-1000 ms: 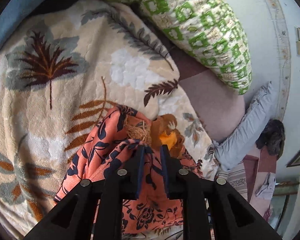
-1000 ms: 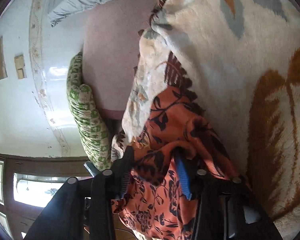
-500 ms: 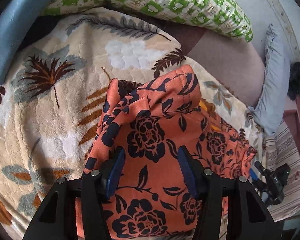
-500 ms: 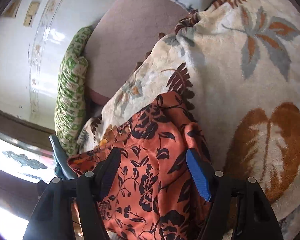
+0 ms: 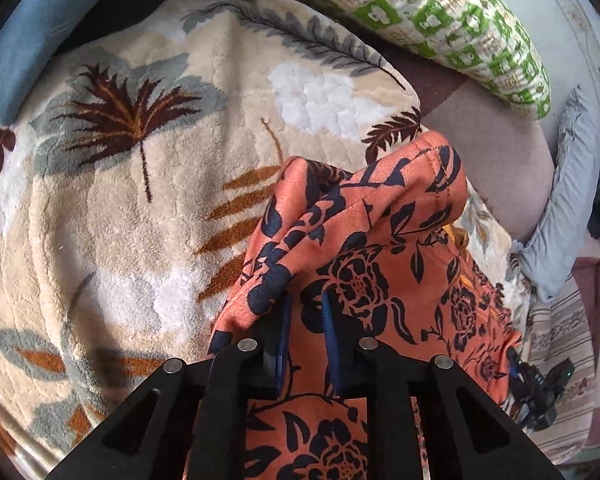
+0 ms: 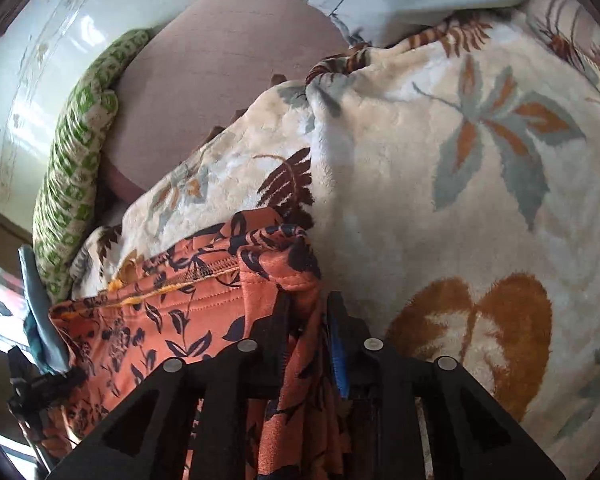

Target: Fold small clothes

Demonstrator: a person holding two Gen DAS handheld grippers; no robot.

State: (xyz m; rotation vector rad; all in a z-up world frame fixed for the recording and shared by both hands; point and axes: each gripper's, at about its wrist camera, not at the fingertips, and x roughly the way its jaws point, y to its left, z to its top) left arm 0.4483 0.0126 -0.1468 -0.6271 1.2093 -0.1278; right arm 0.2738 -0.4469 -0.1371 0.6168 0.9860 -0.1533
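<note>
An orange garment with a dark floral print (image 5: 384, 264) lies bunched on a cream leaf-patterned blanket (image 5: 140, 208). My left gripper (image 5: 305, 312) is shut on a fold at the garment's left edge, its blue pads pinching the cloth. In the right wrist view the garment (image 6: 188, 312) stretches to the left, its stitched hem facing up. My right gripper (image 6: 306, 320) is shut on the garment's right corner, the cloth hanging between the fingers. The other gripper shows at the frame edge in each view, in the left wrist view (image 5: 536, 392) and in the right wrist view (image 6: 36, 376).
A green-and-white patterned pillow (image 5: 440, 20) lies beyond the blanket, on a mauve sheet (image 5: 500, 152). A pale blue pillow (image 5: 560, 216) lies at the right, a blue cushion (image 5: 16, 52) at the left. The blanket (image 6: 460, 160) spreads right of the garment.
Both grippers were open over the garment half a second ago; now each has closed on it. The left one has taken the left fold, the right one the right corner.
</note>
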